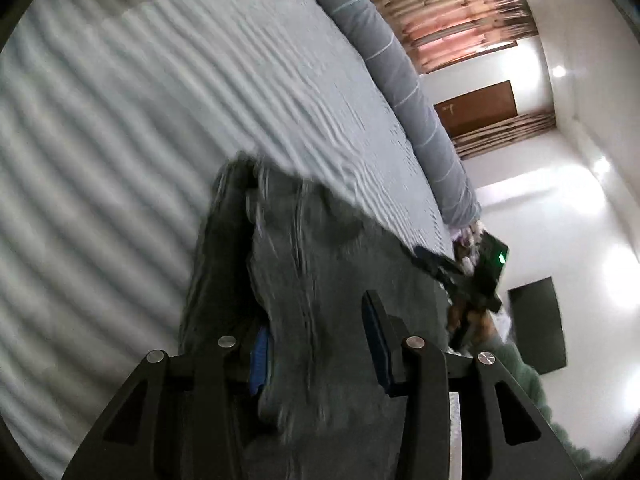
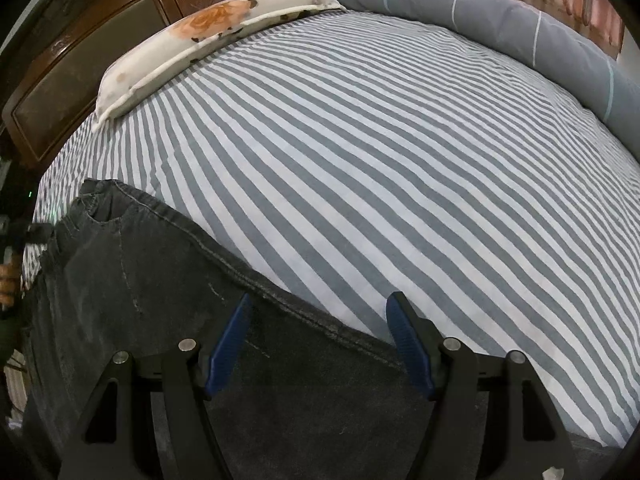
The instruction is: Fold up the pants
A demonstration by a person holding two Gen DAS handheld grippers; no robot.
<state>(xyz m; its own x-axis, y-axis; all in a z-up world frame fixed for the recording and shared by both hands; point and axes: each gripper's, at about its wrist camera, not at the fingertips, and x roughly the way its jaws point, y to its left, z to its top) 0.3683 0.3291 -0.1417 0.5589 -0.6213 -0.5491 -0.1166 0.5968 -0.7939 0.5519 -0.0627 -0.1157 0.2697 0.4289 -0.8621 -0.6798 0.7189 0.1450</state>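
Broadly, a wide bed covered in a grey-and-white striped cotton sheet (image 2: pixel 400 160) is filling both views, with a dark carved wooden headboard (image 2: pixel 80 76) standing at its head. Along the far edge a long grey rolled quilt with thin pale stripes (image 2: pixel 500 28) is lying, and a flat cream pillow printed with an orange flower (image 2: pixel 208 36) is resting against the headboard. A pair of dark grey denim pants (image 2: pixel 168 288) is lying on the near part of the sheet, its seamed edge running diagonally across the stripes.

The left gripper (image 1: pixel 320 336), black with blue pads, is pointing along the pants (image 1: pixel 320 280), and bunched denim is sitting between its jaws; the left pad is lying against a fold of the fabric, but the blur is making it impossible to tell whether the jaws are actually clamping it. The right gripper (image 2: pixel 320 344) is hovering over the seam with its jaws standing wide apart, both blue pads clear of the cloth and holding nothing.
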